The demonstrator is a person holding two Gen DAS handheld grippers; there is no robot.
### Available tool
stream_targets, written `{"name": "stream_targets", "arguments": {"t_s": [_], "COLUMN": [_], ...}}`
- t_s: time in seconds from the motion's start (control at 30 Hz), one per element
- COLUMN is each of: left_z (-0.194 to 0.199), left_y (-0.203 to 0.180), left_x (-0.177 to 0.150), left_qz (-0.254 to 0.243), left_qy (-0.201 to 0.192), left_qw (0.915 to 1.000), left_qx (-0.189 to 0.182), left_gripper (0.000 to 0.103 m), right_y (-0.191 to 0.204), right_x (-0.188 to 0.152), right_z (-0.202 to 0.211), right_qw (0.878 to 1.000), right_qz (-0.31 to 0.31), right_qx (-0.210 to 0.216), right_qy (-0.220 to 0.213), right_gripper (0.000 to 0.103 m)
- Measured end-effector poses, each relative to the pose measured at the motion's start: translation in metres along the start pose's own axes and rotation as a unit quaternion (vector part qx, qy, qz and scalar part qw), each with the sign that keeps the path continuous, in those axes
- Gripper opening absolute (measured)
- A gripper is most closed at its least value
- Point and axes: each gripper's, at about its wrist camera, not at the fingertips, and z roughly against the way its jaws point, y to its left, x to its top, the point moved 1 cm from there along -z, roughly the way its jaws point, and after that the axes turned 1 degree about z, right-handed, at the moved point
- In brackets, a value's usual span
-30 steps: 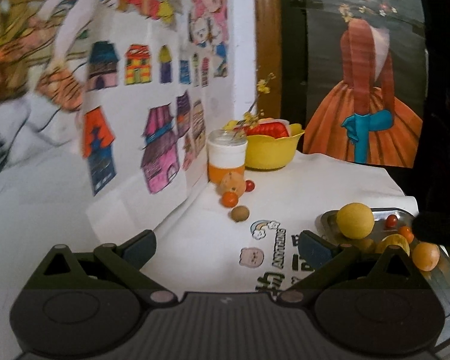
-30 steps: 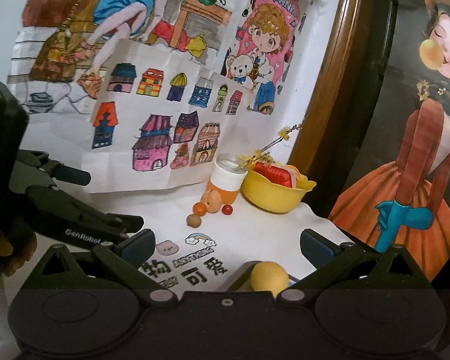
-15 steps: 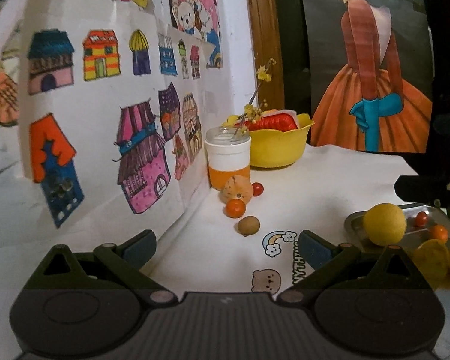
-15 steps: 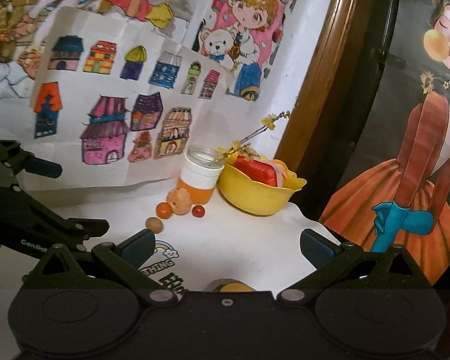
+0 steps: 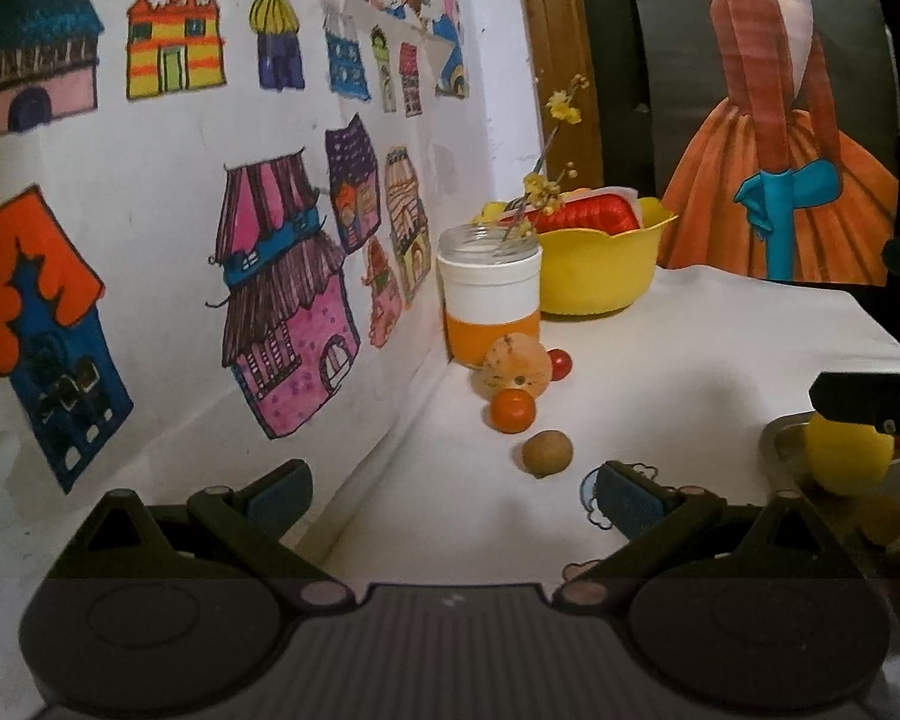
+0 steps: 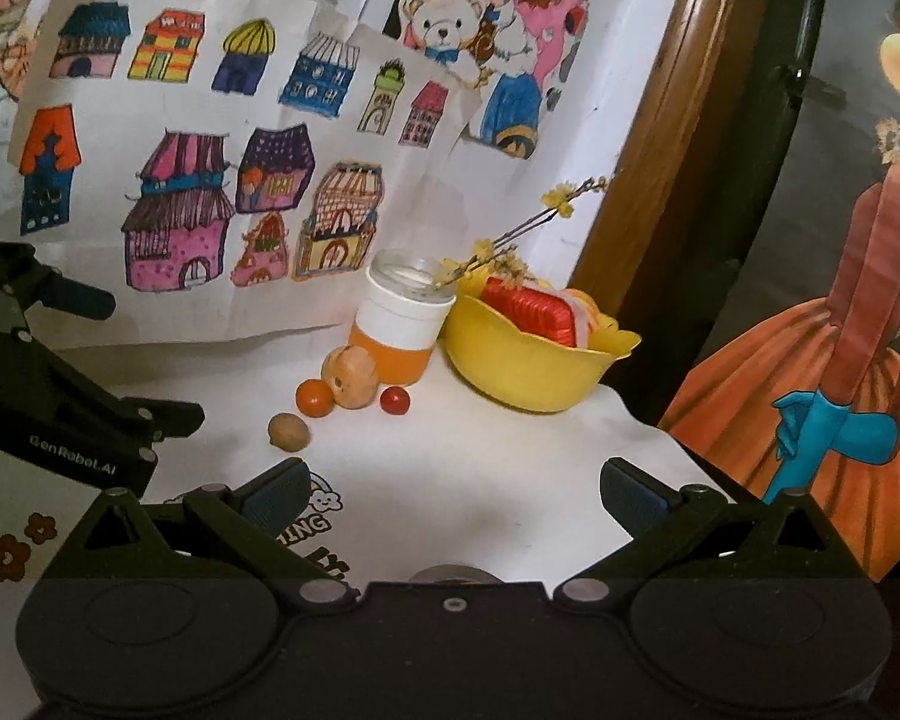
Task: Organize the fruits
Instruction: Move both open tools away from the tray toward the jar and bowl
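Both grippers are held over a white-clothed table, fingers spread wide and holding nothing. In the left wrist view the left gripper fills the bottom of the frame, its blue-padded fingers apart. In the right wrist view the right gripper sits the same way at the bottom, with the left gripper's black body showing at the left edge.

The loose fruits lie in a small cluster at the centre of both views, in front of a white-and-orange jar. A tan round fruit sits just before the jar, an orange cherry tomato touching its front, a red cherry tomato just beside it on the right. A small brown nut-like fruit lies a little nearer the camera, apart from the other 3.

Right of the jar stands a yellow bowl holding a red object; a twig with yellow blossoms leans out of the jar. At the right edge of the left wrist view a yellow lemon rests on a metal tray, partly hidden by the right gripper's black finger. Coloured drawings of houses hang on the wall at left.
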Motion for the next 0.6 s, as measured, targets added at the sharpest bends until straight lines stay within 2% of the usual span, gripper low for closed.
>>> {"name": "stream_targets", "arguments": {"t_s": [0.3, 0.6], "left_z": [-0.017, -0.028], "left_y": [0.005, 0.0], "left_x": [0.0, 0.0], "left_qz": [0.004, 0.0], "left_qy": [0.012, 0.015], "left_qw": [0.9999, 0.9991], "left_qx": [-0.001, -0.04], "left_gripper": [0.103, 0.103], "right_y": [-0.001, -0.002], "right_x": [0.006, 0.019], "right_z": [-0.021, -0.046], "right_qw": [1.0, 0.999], "right_qz": [0.012, 0.009], "right_qx": [0.007, 0.025], "right_qy": [0.014, 0.025], "right_gripper": [0.102, 0.102]}}
